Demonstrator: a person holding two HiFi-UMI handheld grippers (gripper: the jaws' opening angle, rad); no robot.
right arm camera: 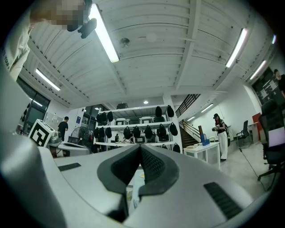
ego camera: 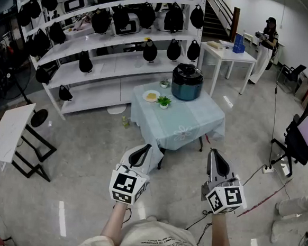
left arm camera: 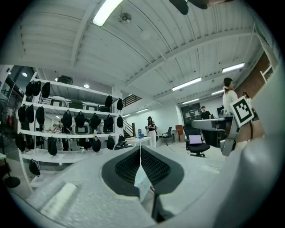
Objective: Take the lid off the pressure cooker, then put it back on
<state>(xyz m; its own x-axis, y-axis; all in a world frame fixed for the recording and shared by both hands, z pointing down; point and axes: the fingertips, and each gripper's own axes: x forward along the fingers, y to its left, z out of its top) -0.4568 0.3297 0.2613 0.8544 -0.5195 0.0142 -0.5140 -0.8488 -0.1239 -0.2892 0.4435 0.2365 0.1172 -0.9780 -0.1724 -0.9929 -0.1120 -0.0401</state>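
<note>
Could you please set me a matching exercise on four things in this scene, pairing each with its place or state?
Things:
1. pressure cooker
2. green plant
3. blue box
4. left claw

Places or states:
A. on the white table near the stairs
B. shut and empty, held short of the cloth-covered table
C. at the far side of the cloth-covered table, lid on
D. standing beside the plate

Pairs: 1-C, 2-D, 3-A, 4-B.
</note>
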